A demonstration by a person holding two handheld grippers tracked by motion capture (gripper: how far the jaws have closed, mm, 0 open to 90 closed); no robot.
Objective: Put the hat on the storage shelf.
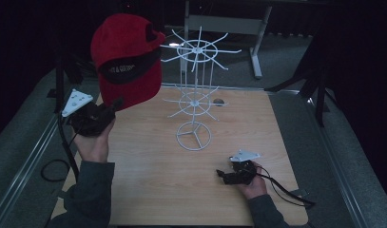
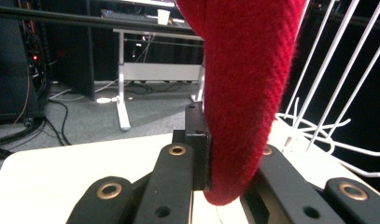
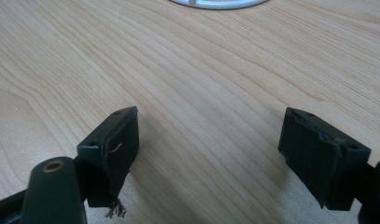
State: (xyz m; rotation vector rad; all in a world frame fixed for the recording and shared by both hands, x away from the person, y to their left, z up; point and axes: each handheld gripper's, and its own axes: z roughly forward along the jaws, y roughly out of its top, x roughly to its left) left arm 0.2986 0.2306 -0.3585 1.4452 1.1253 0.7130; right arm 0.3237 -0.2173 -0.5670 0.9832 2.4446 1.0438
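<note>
One red fabric cap hangs high at the left, its edge clamped in the left gripper; that thin pinch could slip. The white wire display rack stands at the table's middle, and its spokes could snag the cap. The right gripper rests near right, jaws apart and empty

Wooden table; white wire rack standing on it.
</note>
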